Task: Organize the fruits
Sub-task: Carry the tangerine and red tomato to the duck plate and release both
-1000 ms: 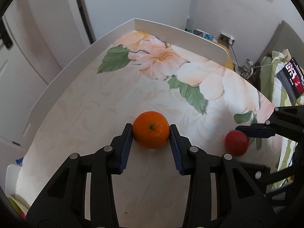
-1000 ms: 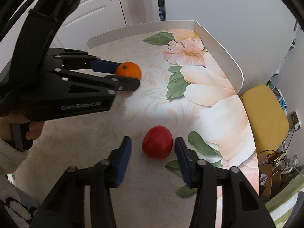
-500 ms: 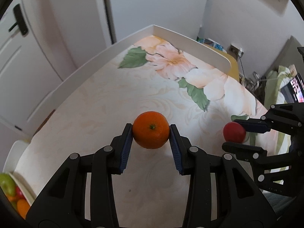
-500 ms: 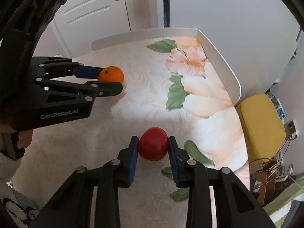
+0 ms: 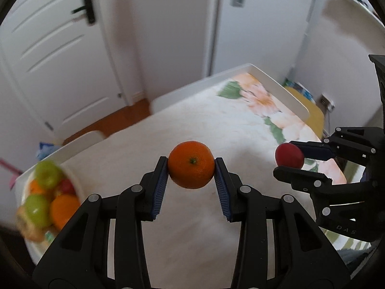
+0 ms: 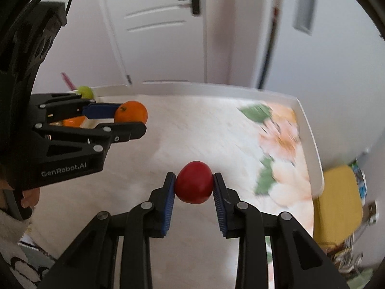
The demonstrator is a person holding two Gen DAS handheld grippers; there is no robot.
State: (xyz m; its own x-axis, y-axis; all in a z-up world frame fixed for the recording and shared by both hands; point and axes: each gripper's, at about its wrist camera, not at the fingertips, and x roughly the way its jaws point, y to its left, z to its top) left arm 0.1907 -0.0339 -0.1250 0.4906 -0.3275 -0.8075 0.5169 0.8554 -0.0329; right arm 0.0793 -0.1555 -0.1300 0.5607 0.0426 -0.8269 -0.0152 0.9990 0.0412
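Above the floral table [image 5: 197, 130]: left gripper [image 5: 191, 166] clamped the orange [image 5: 191, 164], right gripper [image 6: 193, 186] clamped the red fruit [image 6: 194, 185]; round skins risked slipping free before reaching the bowl [image 5: 74, 183].

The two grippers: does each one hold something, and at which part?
Left gripper holds the orange by its opposite sides; right gripper holds the red fruit likewise.

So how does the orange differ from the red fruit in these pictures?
Colour: the orange is orange with a small green stem mark facing the left wrist camera; the red fruit is plain red, with no stem visible.
Size: in the left wrist view the orange looks larger than the red fruit.
Holder: the left gripper clamps the orange; the right gripper clamps the red fruit.
Shared: both are roundish, pinched between blue pads, above the floral table.
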